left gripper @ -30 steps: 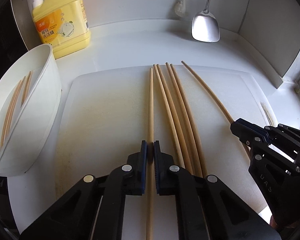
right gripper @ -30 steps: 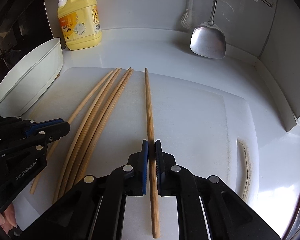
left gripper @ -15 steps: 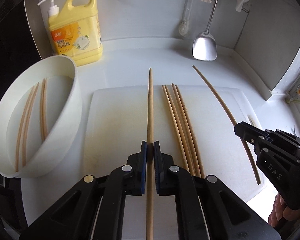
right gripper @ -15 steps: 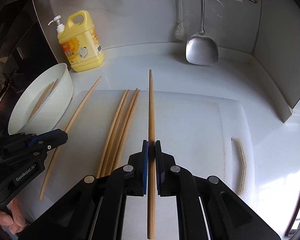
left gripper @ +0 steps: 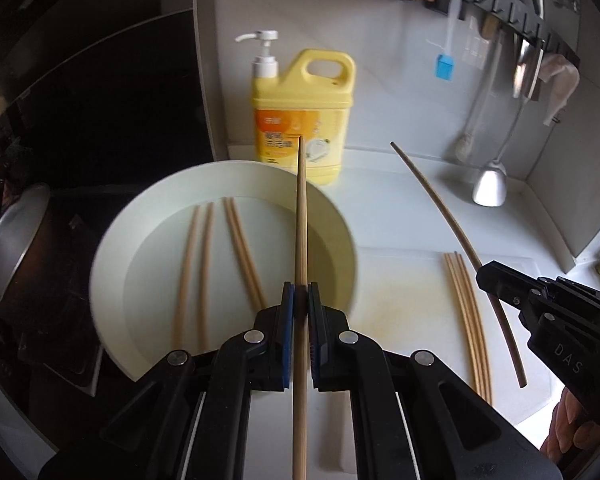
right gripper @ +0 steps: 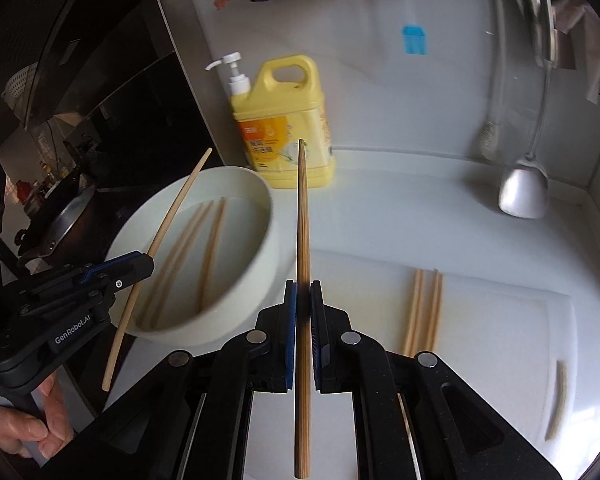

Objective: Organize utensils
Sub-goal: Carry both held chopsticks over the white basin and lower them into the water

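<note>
While each claw pinches 1 chopstick, left gripper (left gripper: 299, 298) and right gripper (right gripper: 303, 296) hover by the white bowl (left gripper: 112, 252) at 9 o'clock.

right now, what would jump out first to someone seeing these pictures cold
Each gripper is shut on one long wooden chopstick: the left gripper holds its stick above the white bowl, the right gripper beside that bowl. Four chopsticks lie in the bowl, and a yellow detergent jug stands behind it.
</note>
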A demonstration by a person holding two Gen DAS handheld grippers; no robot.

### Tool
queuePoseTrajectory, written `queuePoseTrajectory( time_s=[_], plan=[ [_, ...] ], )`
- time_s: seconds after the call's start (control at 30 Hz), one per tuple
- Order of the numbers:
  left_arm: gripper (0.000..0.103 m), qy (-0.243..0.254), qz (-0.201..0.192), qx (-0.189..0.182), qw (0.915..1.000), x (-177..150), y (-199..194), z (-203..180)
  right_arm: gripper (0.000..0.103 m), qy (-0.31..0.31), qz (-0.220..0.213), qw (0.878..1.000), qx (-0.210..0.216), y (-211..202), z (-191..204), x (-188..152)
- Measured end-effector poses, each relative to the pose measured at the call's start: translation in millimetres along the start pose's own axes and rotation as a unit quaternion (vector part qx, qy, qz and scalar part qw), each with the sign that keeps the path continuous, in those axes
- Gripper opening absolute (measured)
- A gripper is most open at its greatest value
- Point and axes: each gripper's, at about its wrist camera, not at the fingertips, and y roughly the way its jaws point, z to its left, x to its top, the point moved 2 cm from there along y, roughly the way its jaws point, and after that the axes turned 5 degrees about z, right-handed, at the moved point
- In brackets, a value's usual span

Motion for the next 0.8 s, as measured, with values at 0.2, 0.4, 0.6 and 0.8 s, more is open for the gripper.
queuePoseTrajectory(
  time_s=[0.2, 0.4, 0.6, 0.8],
  plan=[
    [0.007, -0.025, -0.004, 0.028, 0.9993, 19, 1, 58, 0.007, -0.024, 0.009, 0.999, 0.037, 43, 52, 32],
    [0.007, -0.04, -0.001, 0.038, 0.9985, 40, 14, 99, 0.007, -0.027, 0.021, 0.998, 0.054, 79, 86, 50],
    [0.007, -0.037, 0.025, 0.027, 0.9986, 42, 44, 120, 0.007, -0.013, 0.047, 0.998, 0.049, 111, 98, 54],
    [0.007, -0.026, 0.05, 0.014, 0.9983, 38, 73, 121, 0.007, 0.002, 0.072, 0.997, 0.032, 135, 96, 49]
  ],
)
